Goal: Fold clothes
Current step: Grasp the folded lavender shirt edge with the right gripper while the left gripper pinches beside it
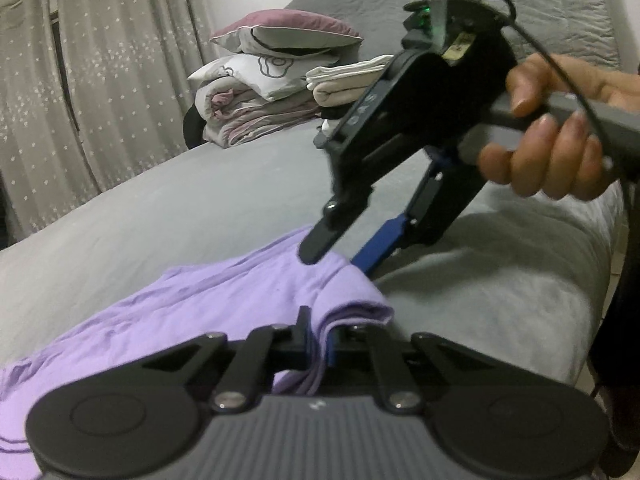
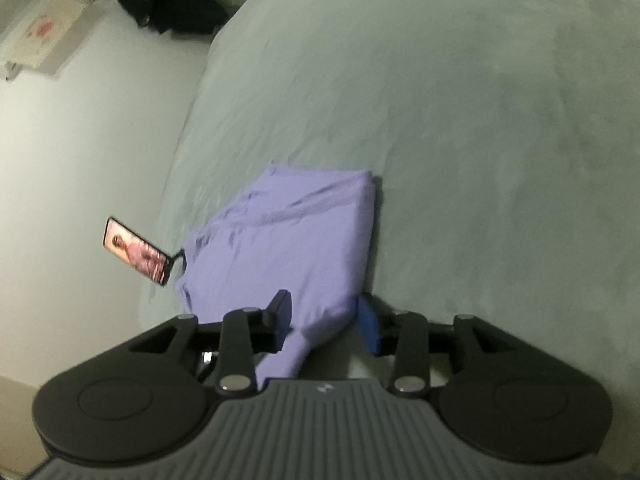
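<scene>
A lilac garment lies folded on the grey bedsheet. At the bottom of the left wrist view my left gripper is shut on the garment's folded corner, and several layers of cloth are pinched between its pads. A person's hand holds my right gripper over the garment's far corner, tips down. In the right wrist view my right gripper has its fingers apart. A corner of the lilac garment runs between them, and its blue pad stands just clear of the cloth.
A stack of folded bedding and pillows sits at the far side of the bed, with curtains behind. A lit phone stands at the bed's edge beside the garment. A black object lies at the far corner.
</scene>
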### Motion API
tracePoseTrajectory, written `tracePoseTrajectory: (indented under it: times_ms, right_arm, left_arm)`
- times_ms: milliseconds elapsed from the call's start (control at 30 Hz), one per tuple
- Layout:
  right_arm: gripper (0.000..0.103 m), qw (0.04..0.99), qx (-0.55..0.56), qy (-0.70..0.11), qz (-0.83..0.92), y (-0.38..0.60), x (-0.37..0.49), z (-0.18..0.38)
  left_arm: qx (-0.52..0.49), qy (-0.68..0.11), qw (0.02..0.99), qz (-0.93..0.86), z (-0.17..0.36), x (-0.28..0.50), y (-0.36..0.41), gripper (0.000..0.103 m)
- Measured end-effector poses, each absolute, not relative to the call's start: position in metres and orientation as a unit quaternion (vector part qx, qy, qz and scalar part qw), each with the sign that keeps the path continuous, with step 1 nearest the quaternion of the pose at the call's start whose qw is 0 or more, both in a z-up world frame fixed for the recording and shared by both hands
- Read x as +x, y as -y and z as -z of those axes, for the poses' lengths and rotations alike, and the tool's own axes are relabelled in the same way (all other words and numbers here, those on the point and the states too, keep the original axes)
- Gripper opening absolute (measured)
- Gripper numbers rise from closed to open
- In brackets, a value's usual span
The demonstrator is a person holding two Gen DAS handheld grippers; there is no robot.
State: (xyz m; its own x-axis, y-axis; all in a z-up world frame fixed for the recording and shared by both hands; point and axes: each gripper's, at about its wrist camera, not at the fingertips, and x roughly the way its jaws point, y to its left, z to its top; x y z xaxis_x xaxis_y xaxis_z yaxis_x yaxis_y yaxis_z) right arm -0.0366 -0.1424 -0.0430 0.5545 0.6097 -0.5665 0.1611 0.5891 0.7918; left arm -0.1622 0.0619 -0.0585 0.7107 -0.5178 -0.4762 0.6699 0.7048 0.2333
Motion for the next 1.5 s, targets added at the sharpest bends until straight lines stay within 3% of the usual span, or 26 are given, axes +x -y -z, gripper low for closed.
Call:
tracePoseTrajectory:
  times_ms: [233, 333, 367, 967, 1500]
  right_arm:
    - [0.038, 0.81, 0.414, -0.399, -0.114, 0.133, -0.017, 0.045]
    - [0.011, 0.823, 0.412, -0.383, -0.08, 0.131, -0.007, 0.048]
    - [0.009, 0.825, 0.412, -0.38, -0.071, 0.129, -0.005, 0.049]
    - [0.009, 0.84, 0.407, -0.351, -0.073, 0.075, 0.047, 0.014]
    - [0.008, 0.844, 0.35, -0.38, -0.143, -0.007, 0.121, 0.013]
  left_arm:
    - [0.15, -0.211, 0.911, 0.32, 0.055, -0.156, -0.068, 0.005]
    - [0.128, -0.215, 0.915, 0.316, 0.053, -0.154, -0.071, 0.005]
    - [0.12, -0.216, 0.917, 0.314, 0.052, -0.153, -0.072, 0.004]
    - [-0.12, -0.226, 0.941, 0.221, 0.031, -0.116, -0.157, 0.004]
    - [-0.208, -0.225, 0.948, 0.089, 0.043, -0.097, -0.246, 0.004]
